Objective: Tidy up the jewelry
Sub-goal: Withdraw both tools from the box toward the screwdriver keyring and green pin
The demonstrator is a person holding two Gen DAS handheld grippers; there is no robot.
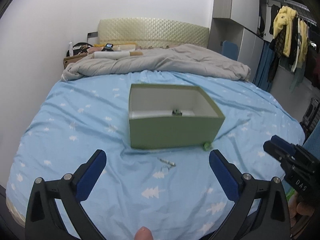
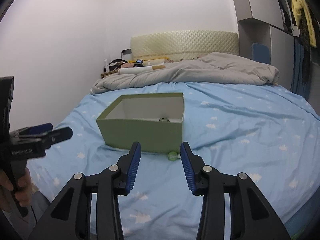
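Observation:
An open green box (image 1: 172,132) with a white inside sits on the blue bed sheet (image 1: 80,132); it also shows in the right wrist view (image 2: 144,134). A small green jewelry piece (image 1: 176,112) lies inside it, also seen from the right (image 2: 164,119). A green ring-like piece (image 1: 207,146) lies at the box's near right corner, also in the right wrist view (image 2: 173,156). A thin silver piece (image 1: 167,163) lies on the sheet in front of the box. My left gripper (image 1: 158,160) is open above the silver piece. My right gripper (image 2: 160,152) is open, close to the green ring.
A grey duvet (image 1: 160,62) is bunched at the far half of the bed below a cream headboard (image 1: 152,32). Clutter sits on a nightstand (image 1: 80,52) at the far left. Clothes hang on a rack (image 1: 288,40) at the right.

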